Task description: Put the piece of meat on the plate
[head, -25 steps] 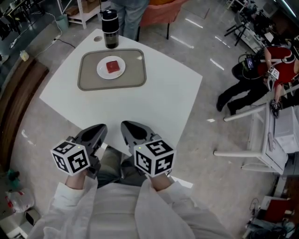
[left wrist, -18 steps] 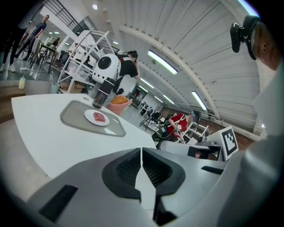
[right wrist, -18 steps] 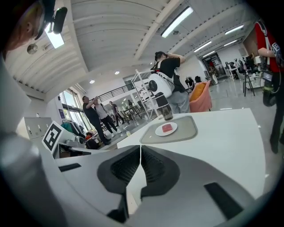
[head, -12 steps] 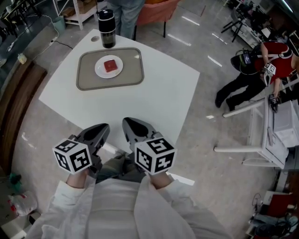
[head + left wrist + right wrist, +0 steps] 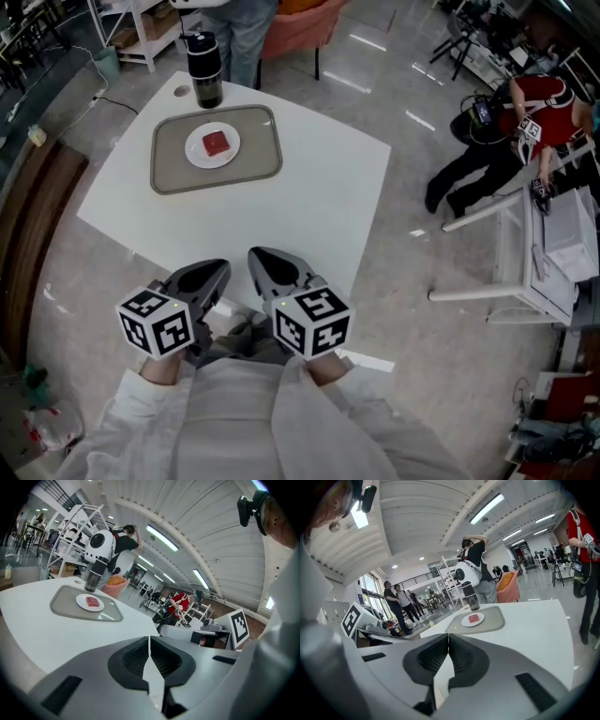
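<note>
Hovering seemingly at table [image 5: 309, 206] edge: grippers [image 5: 223, 268] [image 5: 255, 253]

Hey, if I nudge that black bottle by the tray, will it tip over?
Likely yes: the bottle stands upright, tall and narrow, so a high push could topple it. It looks rigid, probably not fragile. Once down, its round body may roll.

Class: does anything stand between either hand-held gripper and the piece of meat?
Nothing visible does. Only bare white table lies between the left hand-held gripper, the right hand-held gripper and the red piece of meat, which lies on the round white plate.
</note>
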Demonstrator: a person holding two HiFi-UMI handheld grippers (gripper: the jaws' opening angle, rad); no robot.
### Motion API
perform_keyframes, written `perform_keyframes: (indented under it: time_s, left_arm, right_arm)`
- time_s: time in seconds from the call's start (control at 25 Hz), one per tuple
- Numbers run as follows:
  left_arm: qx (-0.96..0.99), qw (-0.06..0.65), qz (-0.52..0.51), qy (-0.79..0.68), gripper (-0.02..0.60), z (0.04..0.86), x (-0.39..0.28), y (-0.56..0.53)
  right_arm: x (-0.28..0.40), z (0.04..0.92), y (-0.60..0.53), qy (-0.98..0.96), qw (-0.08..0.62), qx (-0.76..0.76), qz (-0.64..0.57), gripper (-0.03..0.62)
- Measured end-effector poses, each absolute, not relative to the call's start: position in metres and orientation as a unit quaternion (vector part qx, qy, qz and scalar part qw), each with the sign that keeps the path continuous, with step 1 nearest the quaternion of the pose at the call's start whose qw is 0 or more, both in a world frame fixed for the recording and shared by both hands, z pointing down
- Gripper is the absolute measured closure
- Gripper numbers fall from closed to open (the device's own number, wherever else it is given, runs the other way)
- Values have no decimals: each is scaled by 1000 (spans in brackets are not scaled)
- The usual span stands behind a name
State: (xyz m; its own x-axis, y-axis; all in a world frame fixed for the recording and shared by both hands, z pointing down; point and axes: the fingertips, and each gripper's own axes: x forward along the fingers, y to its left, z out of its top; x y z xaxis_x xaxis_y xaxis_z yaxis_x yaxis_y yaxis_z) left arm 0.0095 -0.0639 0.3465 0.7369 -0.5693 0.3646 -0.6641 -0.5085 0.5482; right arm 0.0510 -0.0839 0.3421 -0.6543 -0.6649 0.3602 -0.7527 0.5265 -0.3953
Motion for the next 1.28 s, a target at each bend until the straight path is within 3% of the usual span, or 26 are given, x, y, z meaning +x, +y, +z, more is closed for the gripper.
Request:
perform_keyframes:
  time_s: [1.28]
  left_arm:
    - [871, 333, 64, -356, 563, 343, -12, -41]
  right_arm:
    - [26, 330, -50, -884, 107, 400, 215, 579]
